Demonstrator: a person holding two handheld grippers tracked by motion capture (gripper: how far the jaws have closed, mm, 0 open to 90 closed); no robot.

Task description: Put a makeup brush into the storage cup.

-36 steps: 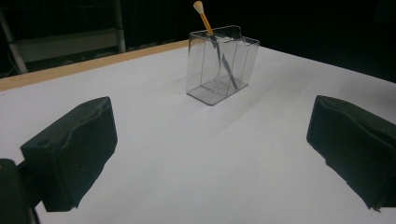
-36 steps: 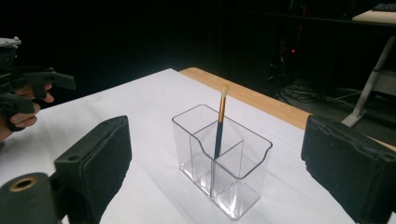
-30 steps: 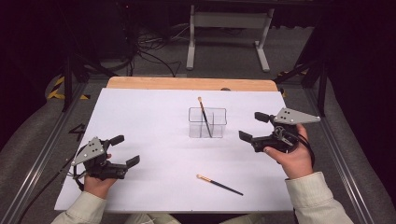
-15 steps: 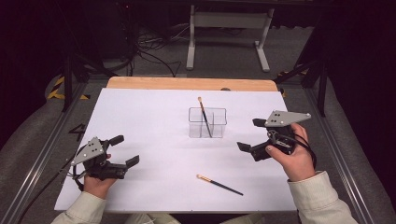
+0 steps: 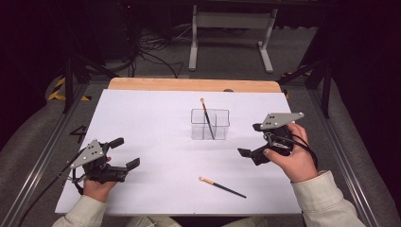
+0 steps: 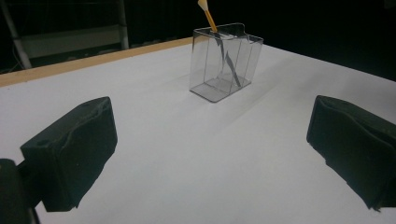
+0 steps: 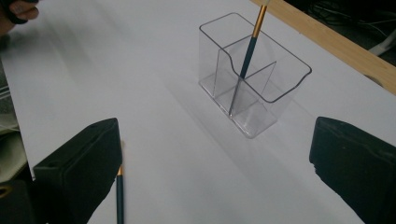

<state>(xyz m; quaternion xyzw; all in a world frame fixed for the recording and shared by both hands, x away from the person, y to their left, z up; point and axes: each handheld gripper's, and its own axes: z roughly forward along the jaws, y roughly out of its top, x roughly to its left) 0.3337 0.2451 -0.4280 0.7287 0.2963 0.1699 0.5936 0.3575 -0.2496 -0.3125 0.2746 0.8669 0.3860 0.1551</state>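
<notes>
A clear divided holder [image 5: 210, 124] stands mid-table on the white sheet, and a dark brush with a pale tip [image 5: 206, 117] leans in it. Another brush [image 5: 222, 187] lies flat near the front edge. My left gripper [image 5: 126, 152] rests open at the front left, aimed at the holder [image 6: 224, 60] with the brush tip [image 6: 204, 5] above it. To the holder's right my right gripper [image 5: 249, 140] hovers; its jaws have just been opening and nothing is between them. In its view the holder [image 7: 254, 74] and its brush [image 7: 250, 46] lie ahead, the loose brush [image 7: 120, 196] by the left jaw.
A wooden strip [image 5: 189, 85] edges the table's far side. Metal rails [image 5: 38, 156] run along both sides. A grey stand [image 5: 231, 28] and cables sit on the floor behind. The other hand [image 7: 14, 11] shows at the right gripper view's top left.
My right gripper has come slightly lower and nearer the front edge, with its jaws a little wider. The left gripper, the holder and both brushes have kept still.
</notes>
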